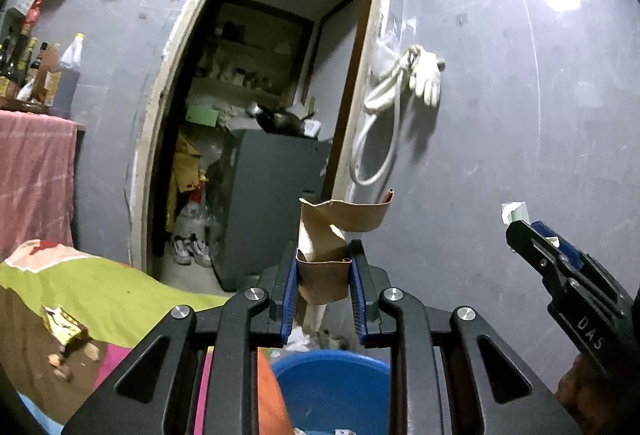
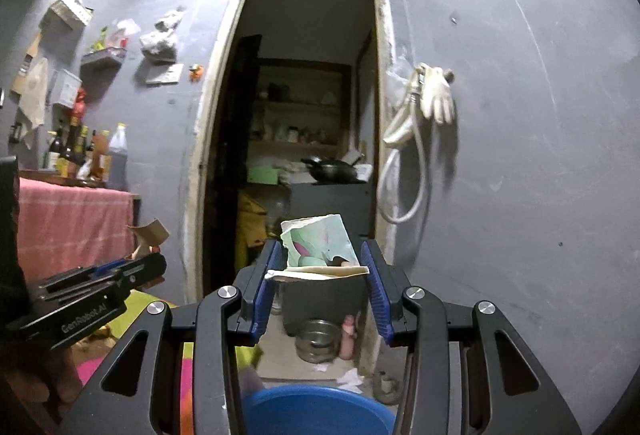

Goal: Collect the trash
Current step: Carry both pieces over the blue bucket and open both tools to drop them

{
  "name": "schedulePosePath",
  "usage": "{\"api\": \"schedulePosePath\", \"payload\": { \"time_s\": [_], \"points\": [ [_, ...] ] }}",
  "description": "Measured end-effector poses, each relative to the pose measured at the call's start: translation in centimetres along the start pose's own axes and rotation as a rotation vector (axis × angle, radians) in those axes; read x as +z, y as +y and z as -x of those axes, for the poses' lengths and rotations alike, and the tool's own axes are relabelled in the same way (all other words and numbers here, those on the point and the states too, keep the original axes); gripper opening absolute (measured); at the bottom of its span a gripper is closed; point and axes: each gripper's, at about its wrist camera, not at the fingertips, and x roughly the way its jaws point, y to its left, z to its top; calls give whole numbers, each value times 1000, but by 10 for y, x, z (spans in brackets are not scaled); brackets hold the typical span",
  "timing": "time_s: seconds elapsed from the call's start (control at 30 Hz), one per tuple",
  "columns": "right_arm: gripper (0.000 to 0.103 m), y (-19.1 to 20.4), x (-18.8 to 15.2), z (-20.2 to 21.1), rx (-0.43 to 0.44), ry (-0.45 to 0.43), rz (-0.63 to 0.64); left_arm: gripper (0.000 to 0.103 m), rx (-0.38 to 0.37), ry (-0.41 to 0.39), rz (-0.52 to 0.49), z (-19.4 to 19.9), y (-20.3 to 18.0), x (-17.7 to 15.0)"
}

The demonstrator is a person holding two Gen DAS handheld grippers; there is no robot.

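Note:
My left gripper [image 1: 324, 267] is shut on a torn strip of brown cardboard [image 1: 336, 231] that curls up above the fingers. My right gripper [image 2: 320, 267] is shut on a folded pale green and white paper wrapper [image 2: 318, 247]. Both are held in the air above a blue plastic basin [image 1: 332, 387], which also shows at the bottom of the right wrist view [image 2: 316, 411]. The right gripper appears at the right edge of the left wrist view [image 1: 516, 227], with the wrapper [image 1: 514, 211] at its tip. The left gripper shows at the left of the right wrist view [image 2: 160, 263].
A bed with a green and pink cover [image 1: 92, 299] lies at the left, with a snack wrapper [image 1: 64, 327] on it. An open doorway [image 2: 304, 155] ahead leads into a cluttered storeroom. A hose and glove [image 1: 404, 87] hang on the grey wall. Bottles [image 2: 96, 155] stand on a pink-draped table.

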Motion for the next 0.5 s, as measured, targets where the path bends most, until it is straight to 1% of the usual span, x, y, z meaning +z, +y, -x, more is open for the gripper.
{"api": "schedulePosePath", "payload": {
  "time_s": [0.27,0.37,0.5],
  "points": [
    [39,-28,-39,-13,-30,71,-52,20,5,79,-26,-39,-13,-25],
    [39,-34,-48,-18,-33,94,-62,20,9,105,-29,-48,-16,-37],
    [40,-41,-60,-27,-32,133,-79,20,10,162,-19,-62,-14,-49]
  ]
}}
